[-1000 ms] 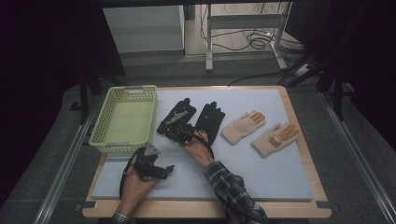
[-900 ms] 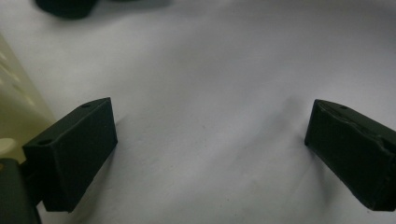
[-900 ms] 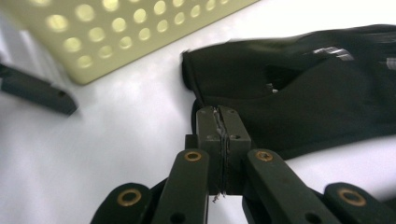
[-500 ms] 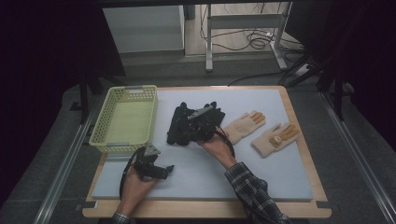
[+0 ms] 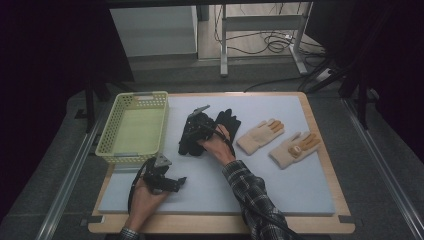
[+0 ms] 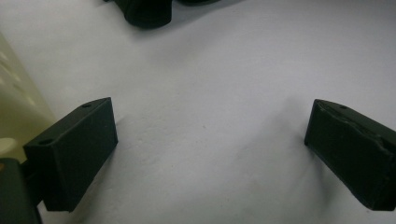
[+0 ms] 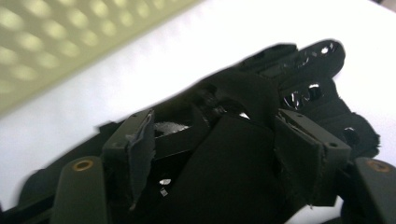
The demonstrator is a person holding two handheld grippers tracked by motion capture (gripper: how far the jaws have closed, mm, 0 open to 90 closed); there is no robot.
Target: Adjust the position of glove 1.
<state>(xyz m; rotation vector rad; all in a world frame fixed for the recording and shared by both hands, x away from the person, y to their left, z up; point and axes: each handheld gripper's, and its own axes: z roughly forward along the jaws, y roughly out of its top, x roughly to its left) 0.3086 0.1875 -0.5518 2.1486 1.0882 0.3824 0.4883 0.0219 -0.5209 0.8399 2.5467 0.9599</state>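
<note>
Near the middle of the grey mat (image 5: 300, 190), just right of the yellow basket (image 5: 132, 131): 2 black gloves (image 5: 227, 122), lying overlapped, with the right gripper (image 5: 196, 126) over them.

Handling, as judged: soft knit fabric, light, limp, not fragile; will fold and droop when lifted, and 1 glove may drag the other along. Best hold: the cuff or the palm edge, pinching a single layer.

Orientation: fingers point up and away toward the far right of the mat; the long axis runs diagonally from near left to far right.

Right gripper: its jaws have just been opening; in the right gripper view black cloth (image 7: 243, 158) sits between them, not visibly pinched.

Left gripper (image 5: 172, 182): jaws spread wide over bare mat, nothing held.

Also present: 2 tan gloves (image 5: 260, 134), well right.
</note>
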